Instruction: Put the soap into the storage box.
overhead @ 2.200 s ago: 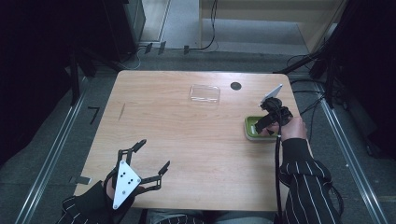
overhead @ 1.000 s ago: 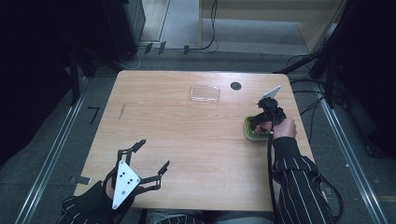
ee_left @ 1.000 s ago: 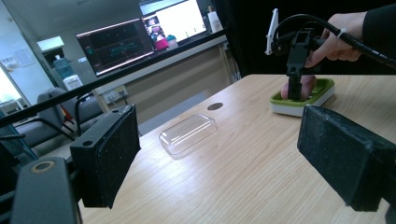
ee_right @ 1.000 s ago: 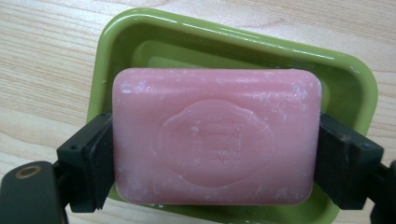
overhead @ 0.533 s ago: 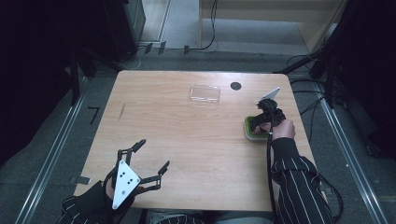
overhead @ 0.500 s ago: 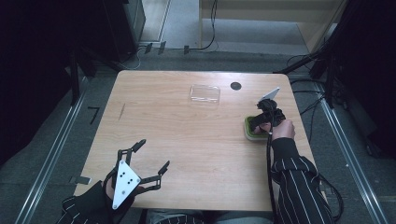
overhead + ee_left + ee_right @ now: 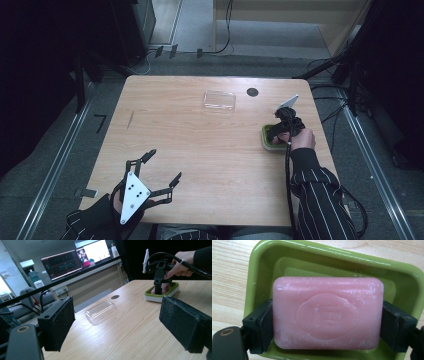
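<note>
A pink soap bar (image 7: 328, 312) lies in a green dish (image 7: 259, 270) at the table's right side. My right gripper (image 7: 276, 132) points down into the dish (image 7: 265, 141), and its black pads press on the bar's two short ends. The left gripper view shows that gripper (image 7: 158, 291) upright in the white-sided dish (image 7: 172, 288), a hand on top. My left gripper (image 7: 164, 166) rests near the front left edge, its jaws wide apart with nothing between them (image 7: 117, 322).
A clear plastic lid (image 7: 219, 100) lies flat at the table's far middle, and in the left gripper view the lid (image 7: 100, 311) sits ahead of the jaws. A small black disc (image 7: 252, 92) lies beside it. Bare wood spans the table's centre.
Early on the right hand shifted slightly left over the dish; it has kept still since. The left gripper has not moved.
</note>
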Available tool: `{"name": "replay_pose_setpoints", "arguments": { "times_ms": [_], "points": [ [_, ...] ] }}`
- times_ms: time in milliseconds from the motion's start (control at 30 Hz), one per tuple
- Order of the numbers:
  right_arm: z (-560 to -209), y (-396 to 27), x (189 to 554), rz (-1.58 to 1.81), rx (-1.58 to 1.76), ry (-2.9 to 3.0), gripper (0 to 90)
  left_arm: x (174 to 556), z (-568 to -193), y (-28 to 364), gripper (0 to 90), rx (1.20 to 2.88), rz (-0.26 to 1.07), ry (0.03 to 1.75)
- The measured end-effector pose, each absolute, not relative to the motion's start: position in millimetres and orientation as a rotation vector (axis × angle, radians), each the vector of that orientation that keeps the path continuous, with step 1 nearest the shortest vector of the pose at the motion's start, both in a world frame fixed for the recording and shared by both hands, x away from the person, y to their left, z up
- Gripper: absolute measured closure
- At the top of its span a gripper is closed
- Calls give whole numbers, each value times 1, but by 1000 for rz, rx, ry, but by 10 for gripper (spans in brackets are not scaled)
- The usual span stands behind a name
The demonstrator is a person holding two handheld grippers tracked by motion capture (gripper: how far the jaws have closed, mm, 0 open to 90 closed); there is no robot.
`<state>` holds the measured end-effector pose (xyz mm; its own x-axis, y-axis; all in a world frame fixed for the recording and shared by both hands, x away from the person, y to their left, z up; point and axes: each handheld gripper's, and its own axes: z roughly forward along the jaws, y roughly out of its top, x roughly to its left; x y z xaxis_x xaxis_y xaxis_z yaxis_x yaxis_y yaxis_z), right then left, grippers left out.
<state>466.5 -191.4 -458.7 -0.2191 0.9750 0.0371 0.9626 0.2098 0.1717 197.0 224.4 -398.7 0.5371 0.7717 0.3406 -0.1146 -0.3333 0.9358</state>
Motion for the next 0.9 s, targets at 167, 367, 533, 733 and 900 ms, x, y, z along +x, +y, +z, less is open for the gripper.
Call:
{"name": "replay_pose_setpoints", "arguments": {
  "times_ms": [167, 367, 533, 733, 900],
  "points": [
    [-460, -191, 467, 233, 1911, 2381, 135, 197, -399, 224, 136, 1671, 1003, 560],
    [-459, -191, 466, 234, 1906, 2382, 134, 197, -399, 224, 136, 1675, 1003, 558],
    [-457, -191, 465, 231, 1901, 2376, 133, 197, -399, 224, 136, 1671, 1002, 559],
    [-449, -192, 462, 258, 1879, 2355, 127, 197, -399, 225, 136, 1672, 1005, 558],
    [-439, -193, 458, 298, 1856, 2353, 88, 196, -399, 225, 136, 1673, 1006, 556]
  ]
}}
